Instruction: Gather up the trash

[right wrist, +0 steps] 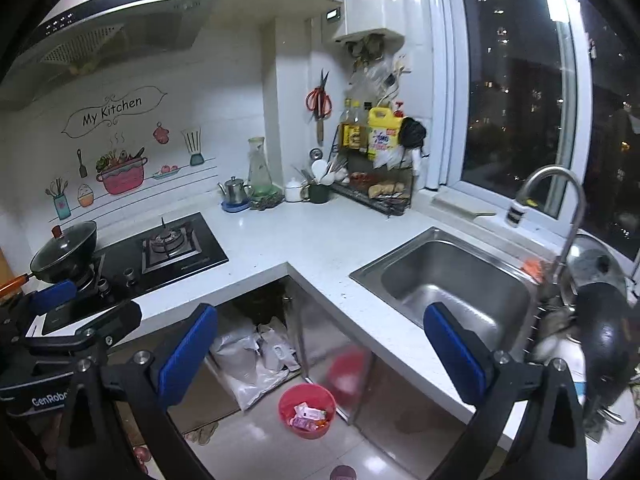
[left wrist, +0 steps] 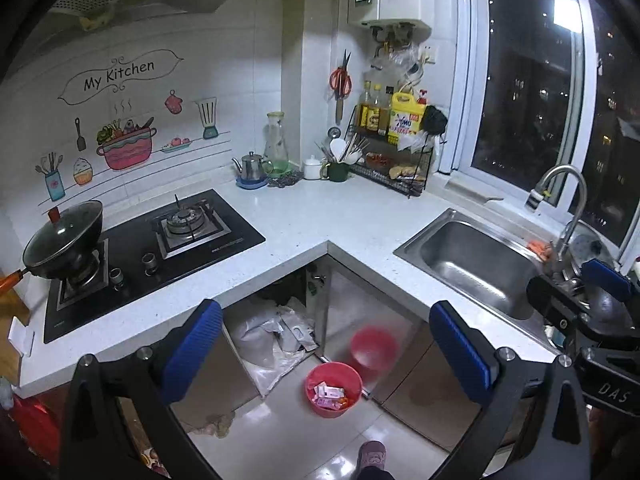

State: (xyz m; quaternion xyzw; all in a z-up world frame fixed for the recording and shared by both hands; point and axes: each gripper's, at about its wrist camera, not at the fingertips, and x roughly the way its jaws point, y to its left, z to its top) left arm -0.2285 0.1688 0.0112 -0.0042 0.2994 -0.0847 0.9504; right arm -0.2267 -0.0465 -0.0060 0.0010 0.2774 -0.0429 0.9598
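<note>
both units are hovering above floor level, empty: the left gripper (left wrist: pixel 326 350) and right gripper (right wrist: pixel 320 354) are standing with jaws spread wide. below them, the red bin (left wrist: pixel 334 390) is sitting on the floor beside the cabinet, already holding wrappers (left wrist: pixel 330 395). beyond it, the counter (left wrist: pixel 304 220) is showing no obvious loose trash. risk: with the bin on the floor far beneath both units, a high release may be missing it.

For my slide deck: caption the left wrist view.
Open left tool above a red bin holding wrappers on the kitchen floor, below the corner counter.
</note>
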